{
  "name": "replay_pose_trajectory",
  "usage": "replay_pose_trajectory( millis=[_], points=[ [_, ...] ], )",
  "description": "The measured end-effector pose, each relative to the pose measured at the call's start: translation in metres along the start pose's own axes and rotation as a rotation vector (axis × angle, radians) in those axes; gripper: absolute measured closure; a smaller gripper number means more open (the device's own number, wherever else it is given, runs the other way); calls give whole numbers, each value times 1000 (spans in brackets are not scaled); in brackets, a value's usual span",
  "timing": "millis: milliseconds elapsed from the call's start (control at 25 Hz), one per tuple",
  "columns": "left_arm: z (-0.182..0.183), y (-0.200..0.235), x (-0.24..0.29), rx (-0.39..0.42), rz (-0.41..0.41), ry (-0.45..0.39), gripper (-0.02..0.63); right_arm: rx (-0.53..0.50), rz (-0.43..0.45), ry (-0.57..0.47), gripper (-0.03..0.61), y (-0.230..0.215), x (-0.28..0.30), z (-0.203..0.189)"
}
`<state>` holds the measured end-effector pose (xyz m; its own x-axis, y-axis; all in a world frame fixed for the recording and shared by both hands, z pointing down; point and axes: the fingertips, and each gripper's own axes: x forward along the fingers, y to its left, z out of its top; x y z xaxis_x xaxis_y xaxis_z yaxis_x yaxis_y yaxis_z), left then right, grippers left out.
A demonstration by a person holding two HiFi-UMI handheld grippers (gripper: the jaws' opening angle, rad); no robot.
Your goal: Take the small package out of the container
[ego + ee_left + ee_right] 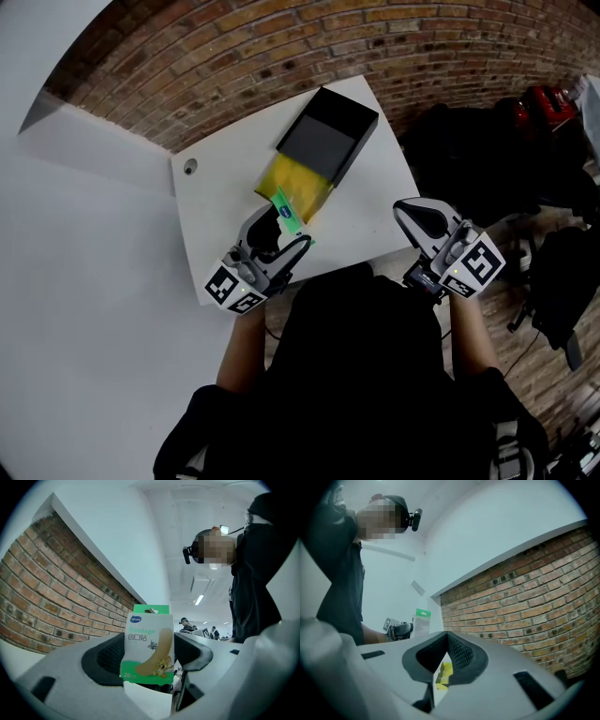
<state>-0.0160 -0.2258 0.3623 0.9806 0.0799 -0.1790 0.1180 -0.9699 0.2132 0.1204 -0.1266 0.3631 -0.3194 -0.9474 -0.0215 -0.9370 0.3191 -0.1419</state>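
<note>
The small package [288, 210], a green-and-white box of plasters, stands upright between the jaws of my left gripper [285, 227], which is shut on it, just in front of the near end of the yellow container [296, 181]. In the left gripper view the package [148, 644] fills the gap between the dark pads, held by its lower part. A black box [327, 139] lies against the container's far end. My right gripper [410, 209] hovers over the table's right edge, jaws together and holding nothing. In the right gripper view a sliver of the yellow container [444, 673] shows past the right gripper [440, 667].
The white table [225, 187] has a round cable hole [190, 167] near its left corner. A brick wall runs behind it. Dark bags [478, 150] and a red item [548, 98] lie on the floor to the right. A person's arm and body are close behind both grippers.
</note>
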Motion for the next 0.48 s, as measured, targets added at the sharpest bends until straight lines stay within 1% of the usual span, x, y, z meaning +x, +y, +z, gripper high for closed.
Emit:
replay_pose_trajectory(
  millis=[320, 480],
  points=[
    [-4, -1, -3, 4, 23, 0, 290, -22, 61, -2, 572, 7, 11, -3],
    [-8, 0, -5, 0, 40, 25, 290, -17, 90, -18, 572, 8, 16, -1]
  ],
)
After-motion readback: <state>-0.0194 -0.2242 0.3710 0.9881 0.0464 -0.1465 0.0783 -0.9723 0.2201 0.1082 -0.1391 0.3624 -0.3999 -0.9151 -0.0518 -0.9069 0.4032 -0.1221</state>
